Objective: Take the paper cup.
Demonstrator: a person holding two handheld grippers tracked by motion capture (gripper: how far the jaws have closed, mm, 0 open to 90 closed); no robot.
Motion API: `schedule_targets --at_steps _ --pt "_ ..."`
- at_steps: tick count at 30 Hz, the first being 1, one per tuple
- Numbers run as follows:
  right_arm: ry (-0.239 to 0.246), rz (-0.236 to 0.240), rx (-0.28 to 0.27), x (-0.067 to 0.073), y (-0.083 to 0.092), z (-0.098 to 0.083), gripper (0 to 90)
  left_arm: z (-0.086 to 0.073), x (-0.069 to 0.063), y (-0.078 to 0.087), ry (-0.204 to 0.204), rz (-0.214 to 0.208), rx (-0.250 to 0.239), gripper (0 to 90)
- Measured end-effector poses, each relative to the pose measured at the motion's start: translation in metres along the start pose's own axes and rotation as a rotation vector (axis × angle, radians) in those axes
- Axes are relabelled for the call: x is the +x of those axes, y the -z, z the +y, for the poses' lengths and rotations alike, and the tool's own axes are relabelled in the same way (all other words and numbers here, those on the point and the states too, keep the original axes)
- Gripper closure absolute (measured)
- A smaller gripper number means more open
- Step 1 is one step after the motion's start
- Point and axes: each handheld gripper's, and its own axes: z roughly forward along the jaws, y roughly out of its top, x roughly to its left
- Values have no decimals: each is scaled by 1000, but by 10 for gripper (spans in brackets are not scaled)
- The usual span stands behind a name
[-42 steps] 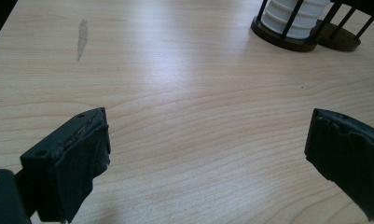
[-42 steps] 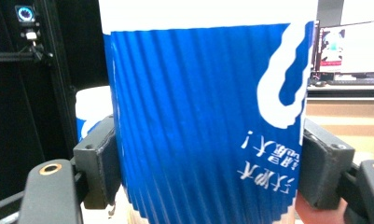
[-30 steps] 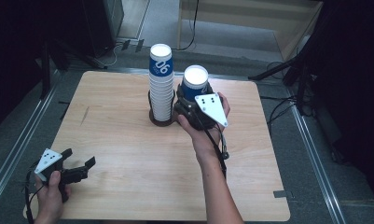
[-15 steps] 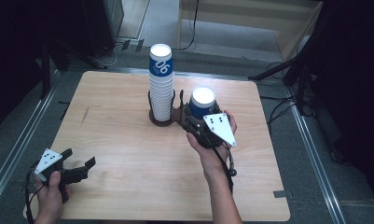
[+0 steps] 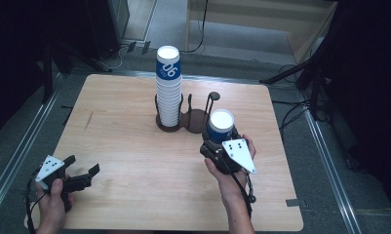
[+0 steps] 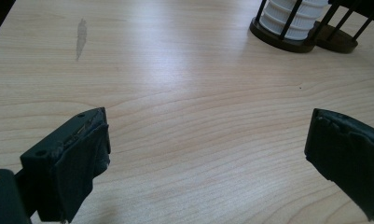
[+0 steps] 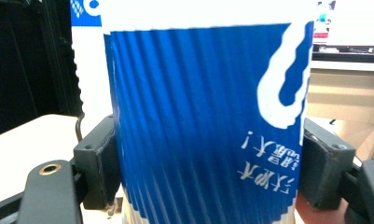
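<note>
Carrying an upturned cup (image 5: 220,126) away from the stack (image 5: 168,87) and down toward the table (image 5: 134,146), the right gripper (image 5: 217,146) suggests unstacking is underway; the left gripper (image 5: 81,176) waits near the table's corner. Its view shows jaws apart over pale woodgrain. The right view shows pads clamped on ribbed blue paper (image 7: 198,116).

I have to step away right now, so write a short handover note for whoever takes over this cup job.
Right gripper: shut on an upside-down blue cup, held near the table's front right.
Left gripper: open, nothing between its jaws, at the front left.
The cup stack stands in the rack's left ring; the right ring holds nothing.
Done: one cup in hand.
Left: probably setting it down.
</note>
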Motion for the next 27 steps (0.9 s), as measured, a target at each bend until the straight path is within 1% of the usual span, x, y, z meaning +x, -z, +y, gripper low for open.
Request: schedule_targets --at_steps 2,3,5,6,9,10,13,14,17,18,19,20,22,23,24,25,26,27 --pt "5 1 2 -1 2 -2 218 0 0 0 1 3 0 9" --pt "25 1 5 -2 6 -6 217 0 0 0 0 6 -1 9" --pt "26 -1 6 -2 7 -8 217 0 -1 0 -6 10 1 9" --pt "26 2 7 -4 10 -12 217 0 -2 0 -15 15 3 9" --pt "17 2 12 -6 13 -17 217 0 -3 0 -16 17 1 9" --pt "15 1 13 -6 14 -19 217 0 -2 0 -17 -2 2 9" --pt "14 3 14 -7 15 -23 217 0 -2 0 -13 -11 -4 9" --pt "9 5 17 -7 18 -26 217 0 0 0 -7 -27 -4 9" --pt "5 9 18 -8 20 -31 216 0 0 0 2 -39 -5 9" --pt "17 13 22 -8 22 -35 215 0 0 -1 14 -56 -7 9" --pt "17 13 22 -8 22 -35 215 0 0 -1 14 -56 -7 10" --pt "19 17 29 -7 24 -40 215 1 0 -2 8 -40 1 9" --pt "19 18 43 -9 23 -44 215 2 -2 -3 -6 -11 0 9" --pt "19 18 43 -9 23 -44 215 2 -2 -3 -6 -11 0 9" --pt "25 16 52 -10 23 -45 215 2 -2 -3 -16 -8 6 9" --pt "11 12 59 -10 24 -47 215 5 -2 -2 -22 -32 34 10" --pt "7 10 60 -10 24 -48 215 6 -1 -2 -17 -54 40 10" --pt "11 8 62 -9 24 -49 215 6 -1 -2 -17 -54 40 9"
